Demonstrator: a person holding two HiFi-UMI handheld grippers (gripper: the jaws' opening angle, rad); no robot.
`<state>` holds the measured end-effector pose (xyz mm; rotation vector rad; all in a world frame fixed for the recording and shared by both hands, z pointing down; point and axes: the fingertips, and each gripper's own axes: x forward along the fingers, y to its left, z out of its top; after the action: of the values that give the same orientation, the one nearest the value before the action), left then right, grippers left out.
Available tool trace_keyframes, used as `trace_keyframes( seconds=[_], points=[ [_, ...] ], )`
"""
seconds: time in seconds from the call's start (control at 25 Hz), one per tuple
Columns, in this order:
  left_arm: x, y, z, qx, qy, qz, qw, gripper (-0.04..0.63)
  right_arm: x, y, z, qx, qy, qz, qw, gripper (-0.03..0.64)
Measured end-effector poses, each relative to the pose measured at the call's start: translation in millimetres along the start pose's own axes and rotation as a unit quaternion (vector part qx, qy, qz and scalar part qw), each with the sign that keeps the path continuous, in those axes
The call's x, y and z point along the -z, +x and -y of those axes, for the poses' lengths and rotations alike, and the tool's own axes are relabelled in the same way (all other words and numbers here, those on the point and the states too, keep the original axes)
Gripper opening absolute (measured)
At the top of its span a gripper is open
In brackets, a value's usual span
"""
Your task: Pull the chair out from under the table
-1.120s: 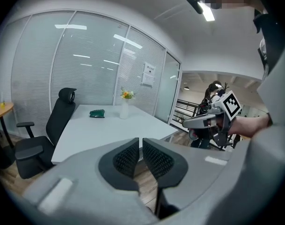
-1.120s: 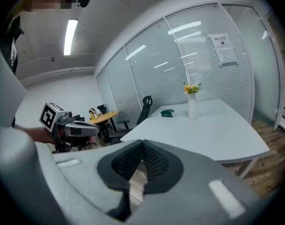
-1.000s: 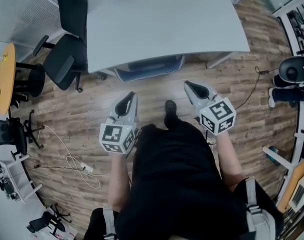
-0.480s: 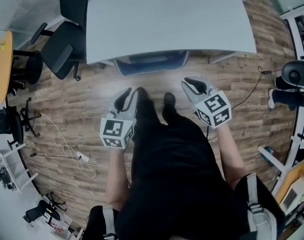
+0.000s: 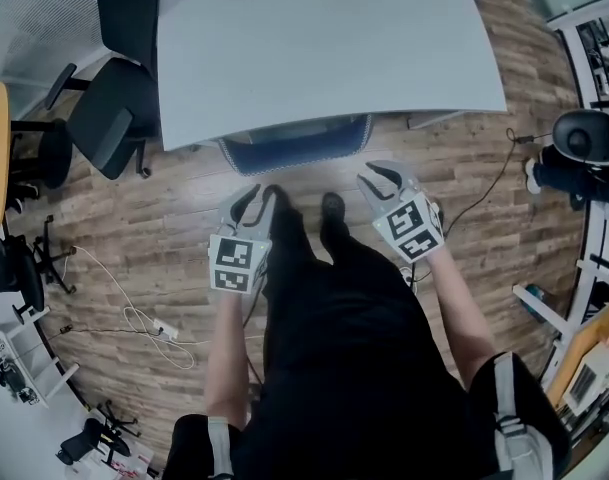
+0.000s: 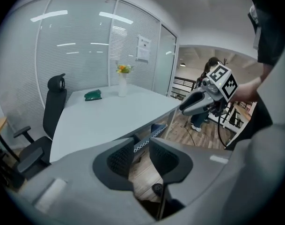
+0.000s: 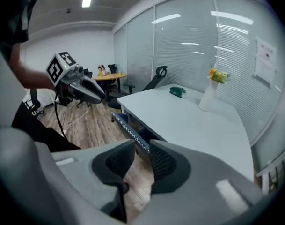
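The chair (image 5: 296, 150) sat tucked under the worktop (image 5: 314, 58). Only its blue back rim showed, just above the centre of the head view, running left to right. The left tongs (image 5: 252, 200) and right tongs (image 5: 376, 175) hung just below it, one toward each end, about equally near. Both had just been opening, and their jaws stood part-way apart with nothing between them.

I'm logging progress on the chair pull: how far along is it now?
Done: nothing yet; the chair sits tucked under the table, only its blue back showing. In hand: the left gripper and right gripper hover just short of that back; their jaws have just been opening, nothing between them. Left: grip the back and pull it out.
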<state>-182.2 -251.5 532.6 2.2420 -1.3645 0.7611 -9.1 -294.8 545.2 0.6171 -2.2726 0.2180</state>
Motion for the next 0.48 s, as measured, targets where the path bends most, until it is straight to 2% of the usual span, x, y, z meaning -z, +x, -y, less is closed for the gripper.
trace_keyframes(
  seconds=[0.12,0.28,0.48],
  points=[
    [3,13,-5,0.014,0.016,-0.011,0.9997,0.110,3,13,0,-0.004,-0.034,-0.014,0.999,0.112],
    [5,28,-11,0.035,0.031,-0.020,0.9987,0.120,7,30,3,-0.009,-0.043,-0.028,0.999,0.126],
    [17,44,-16,0.058,0.078,-0.050,0.9941,0.135,13,47,8,-0.013,-0.052,-0.048,0.997,0.153]
  ],
)
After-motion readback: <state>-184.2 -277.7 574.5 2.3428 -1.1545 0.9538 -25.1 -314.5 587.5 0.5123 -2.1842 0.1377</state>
